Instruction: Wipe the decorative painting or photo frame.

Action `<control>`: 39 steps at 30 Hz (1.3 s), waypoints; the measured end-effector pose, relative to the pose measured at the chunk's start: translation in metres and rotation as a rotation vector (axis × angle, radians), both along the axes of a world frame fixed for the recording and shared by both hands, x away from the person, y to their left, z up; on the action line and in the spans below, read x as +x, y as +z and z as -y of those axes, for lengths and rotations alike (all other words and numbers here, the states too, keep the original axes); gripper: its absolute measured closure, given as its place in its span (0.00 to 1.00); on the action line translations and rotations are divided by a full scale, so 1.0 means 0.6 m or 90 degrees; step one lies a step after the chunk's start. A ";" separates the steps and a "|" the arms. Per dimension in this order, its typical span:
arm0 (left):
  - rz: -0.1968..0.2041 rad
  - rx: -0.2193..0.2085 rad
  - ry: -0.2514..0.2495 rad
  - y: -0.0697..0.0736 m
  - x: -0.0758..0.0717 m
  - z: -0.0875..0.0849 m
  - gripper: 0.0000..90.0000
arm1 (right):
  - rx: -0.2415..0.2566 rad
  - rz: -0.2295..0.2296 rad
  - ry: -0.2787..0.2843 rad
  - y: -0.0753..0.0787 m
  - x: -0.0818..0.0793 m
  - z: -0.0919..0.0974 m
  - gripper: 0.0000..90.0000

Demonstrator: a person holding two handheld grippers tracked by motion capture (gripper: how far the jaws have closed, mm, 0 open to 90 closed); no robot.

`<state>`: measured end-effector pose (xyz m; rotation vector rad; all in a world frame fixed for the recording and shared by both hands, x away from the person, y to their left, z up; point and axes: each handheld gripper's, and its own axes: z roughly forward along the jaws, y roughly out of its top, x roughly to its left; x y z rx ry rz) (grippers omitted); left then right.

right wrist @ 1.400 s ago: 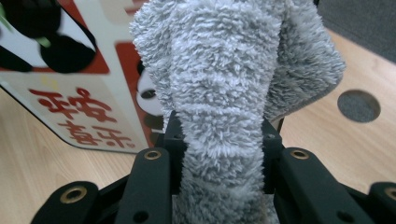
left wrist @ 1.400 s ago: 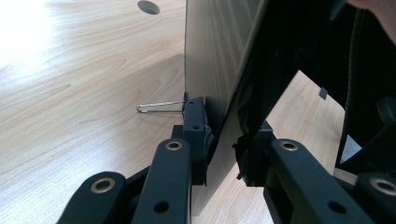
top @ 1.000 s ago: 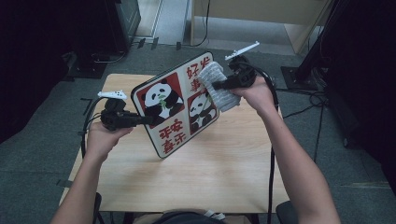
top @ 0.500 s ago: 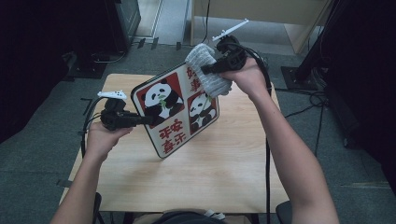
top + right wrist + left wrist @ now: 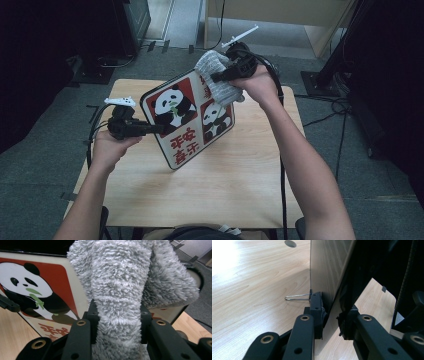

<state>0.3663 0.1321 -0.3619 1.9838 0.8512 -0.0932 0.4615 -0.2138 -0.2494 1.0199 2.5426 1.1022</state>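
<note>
place: probably lab or studio | cues: black stands (image 5: 334, 60), floor cables (image 5: 345, 107), grey carpet (image 5: 45, 165)

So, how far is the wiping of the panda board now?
Done: the left gripper clamps the panda board by its edge, tilted above the table. In hand: the right gripper holds the grey cloth against the top corner. Left: apparently the lower panels; I cannot tell how clean the board is.
</note>
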 end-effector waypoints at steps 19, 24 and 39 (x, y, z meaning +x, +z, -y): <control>-0.001 0.000 -0.002 0.000 0.000 -0.001 0.85 | 0.003 -0.014 0.006 -0.040 -0.006 0.001 0.74; 0.000 -0.001 -0.002 -0.001 0.000 -0.001 0.85 | 0.008 -0.019 0.008 -0.050 -0.009 0.003 0.74; 0.000 0.000 -0.002 0.000 0.000 -0.001 0.85 | 0.015 -0.035 0.010 -0.091 -0.016 0.015 0.74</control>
